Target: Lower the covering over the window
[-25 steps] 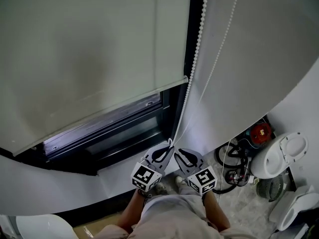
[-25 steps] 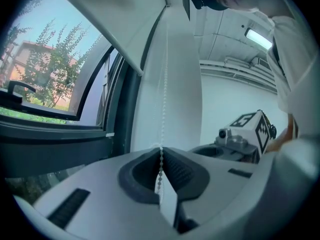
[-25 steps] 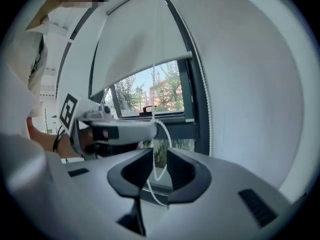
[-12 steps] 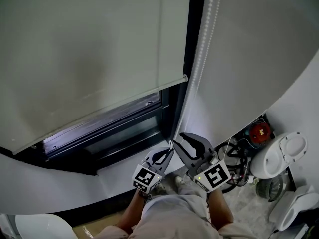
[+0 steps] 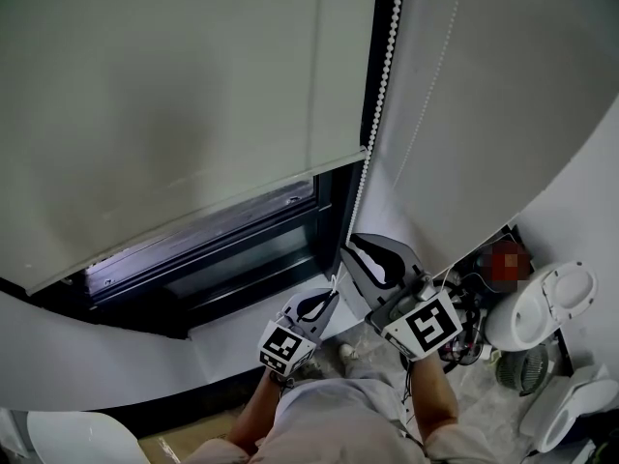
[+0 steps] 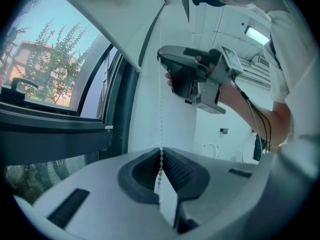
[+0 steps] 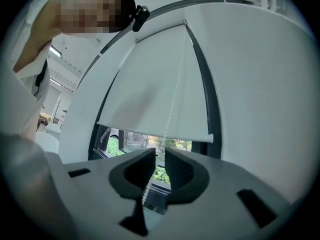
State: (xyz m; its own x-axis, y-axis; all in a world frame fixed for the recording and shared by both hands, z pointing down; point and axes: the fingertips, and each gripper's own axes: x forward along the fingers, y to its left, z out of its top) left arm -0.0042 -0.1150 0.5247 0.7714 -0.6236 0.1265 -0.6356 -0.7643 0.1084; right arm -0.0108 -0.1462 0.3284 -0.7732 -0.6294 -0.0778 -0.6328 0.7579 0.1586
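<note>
A pale roller blind (image 5: 174, 95) hangs over most of the window, and its bottom bar (image 5: 193, 216) sits a little above the dark sill. To its right a white bead chain (image 5: 379, 95) drops down to both grippers. My left gripper (image 5: 329, 288) is low on the chain and shut on it; in the left gripper view the beads (image 6: 161, 129) rise straight out of the pinched jaws (image 6: 161, 153). My right gripper (image 5: 353, 251) is higher up the chain. Its jaws (image 7: 159, 159) are closing with a gap still between them, and the chain (image 7: 173, 106) runs through that gap, unpressed.
The dark window frame (image 5: 242, 259) shows below the blind, with a handle (image 6: 17, 84) and trees outside. At the lower right, on the floor, are a white toilet (image 5: 546, 303), black cables (image 5: 455, 322) and a small fan (image 5: 527, 365). A second chain strand (image 5: 435, 75) hangs against the white wall.
My right gripper has risen from beside the left one to higher up the chain, and its jaws have spread apart. The left gripper and the blind's bottom bar have stayed put.
</note>
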